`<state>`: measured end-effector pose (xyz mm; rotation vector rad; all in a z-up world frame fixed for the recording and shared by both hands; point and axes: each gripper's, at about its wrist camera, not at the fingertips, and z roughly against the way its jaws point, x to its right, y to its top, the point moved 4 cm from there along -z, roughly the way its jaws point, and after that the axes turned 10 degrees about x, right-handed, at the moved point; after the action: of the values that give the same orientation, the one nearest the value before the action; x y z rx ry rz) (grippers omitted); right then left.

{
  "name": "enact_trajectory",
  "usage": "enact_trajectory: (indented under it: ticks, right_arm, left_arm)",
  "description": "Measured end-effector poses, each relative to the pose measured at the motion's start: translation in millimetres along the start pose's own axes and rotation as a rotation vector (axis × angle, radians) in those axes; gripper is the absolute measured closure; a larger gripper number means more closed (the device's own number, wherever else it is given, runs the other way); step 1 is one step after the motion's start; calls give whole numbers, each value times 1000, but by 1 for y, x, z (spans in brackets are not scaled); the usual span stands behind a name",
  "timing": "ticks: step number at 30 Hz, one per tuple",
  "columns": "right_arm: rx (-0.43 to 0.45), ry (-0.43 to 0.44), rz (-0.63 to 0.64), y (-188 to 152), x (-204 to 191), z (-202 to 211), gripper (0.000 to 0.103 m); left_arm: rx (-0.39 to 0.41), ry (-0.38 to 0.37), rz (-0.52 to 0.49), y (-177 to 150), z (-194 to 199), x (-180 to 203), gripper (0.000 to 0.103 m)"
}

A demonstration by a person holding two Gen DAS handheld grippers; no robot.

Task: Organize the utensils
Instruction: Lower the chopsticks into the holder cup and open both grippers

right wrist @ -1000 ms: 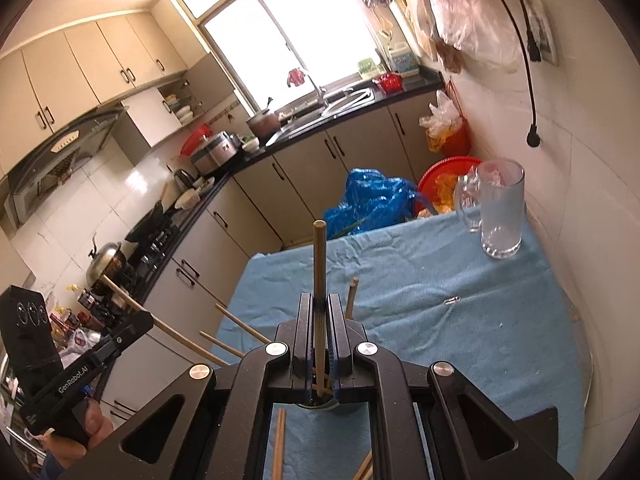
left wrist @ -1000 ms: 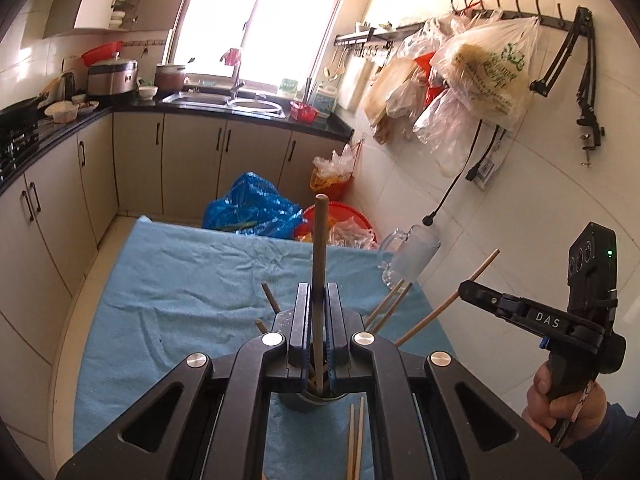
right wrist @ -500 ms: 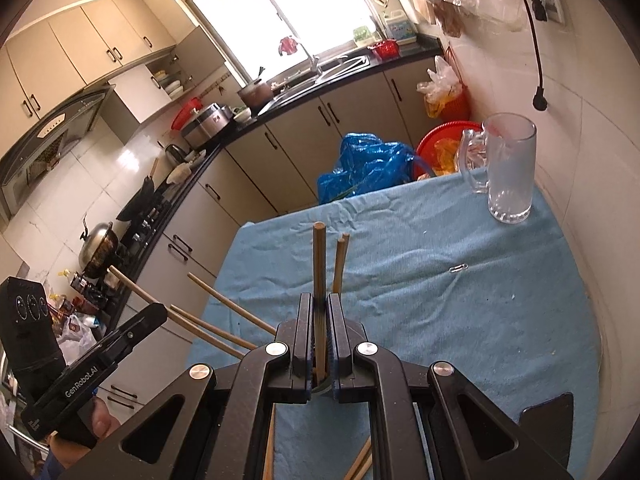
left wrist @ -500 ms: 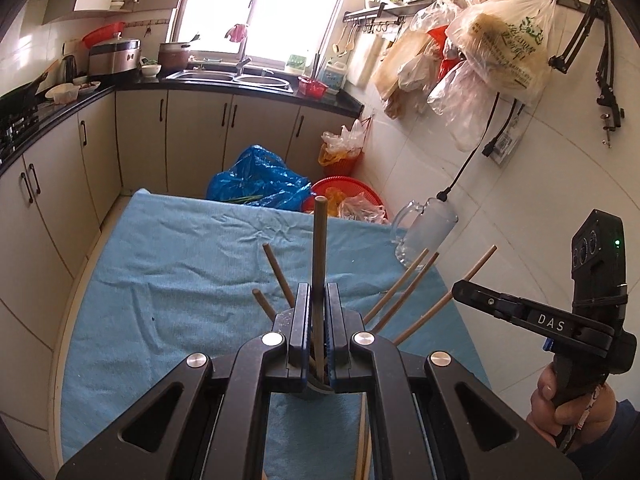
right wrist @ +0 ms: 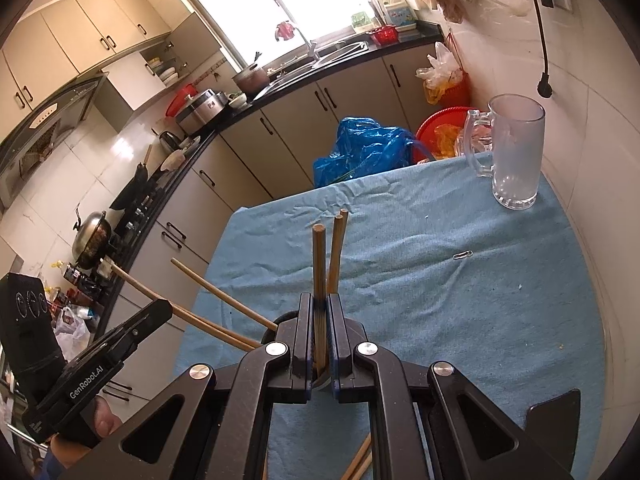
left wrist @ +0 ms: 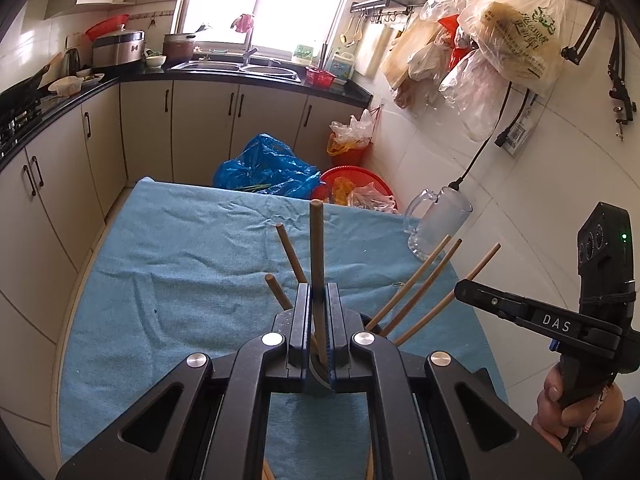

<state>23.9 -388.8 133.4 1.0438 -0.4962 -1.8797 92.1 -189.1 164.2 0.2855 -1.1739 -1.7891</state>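
Observation:
My left gripper (left wrist: 319, 296) is shut on an upright wooden chopstick (left wrist: 316, 248) whose lower end dips into a dark holder (left wrist: 320, 376) right under the jaws. The right gripper (left wrist: 464, 292) comes in from the right, shut on a slanted chopstick (left wrist: 482, 262) that also runs down into the holder. In the right wrist view, my right gripper (right wrist: 319, 300) pinches its chopstick (right wrist: 319, 264) above the holder's rim (right wrist: 280, 318), and the left gripper (right wrist: 160, 310) clamps the other chopstick (right wrist: 132, 280). Several more chopsticks (left wrist: 412, 288) lean in the holder.
A blue cloth (right wrist: 460, 300) covers the table. A glass mug (right wrist: 516, 156) stands at its far right corner near the tiled wall, with a paper clip (right wrist: 462, 255) in front of it. Loose chopsticks (right wrist: 360, 460) lie on the cloth below the grippers. Kitchen cabinets run behind.
Both grippers have sunk towards the holder with their chopsticks still clamped. The chopsticks leaning in the holder show more fully.

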Motion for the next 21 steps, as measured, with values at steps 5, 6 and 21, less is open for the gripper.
enact_trajectory:
  ticks: [5,6,21]
  right_arm:
    - [-6,-9,-1,-1,2,-5,96]
    - [-8,-10,-2,-1,3,-6,96]
    - [-25,-26,9,0,1,-20,96]
  left_arm:
    - [-7,3,-5,-1,-5,0,97]
    - [-8,4,-6,-1,-6,-1,97]
    - [-12,9,-2,2,-17,-6,97]
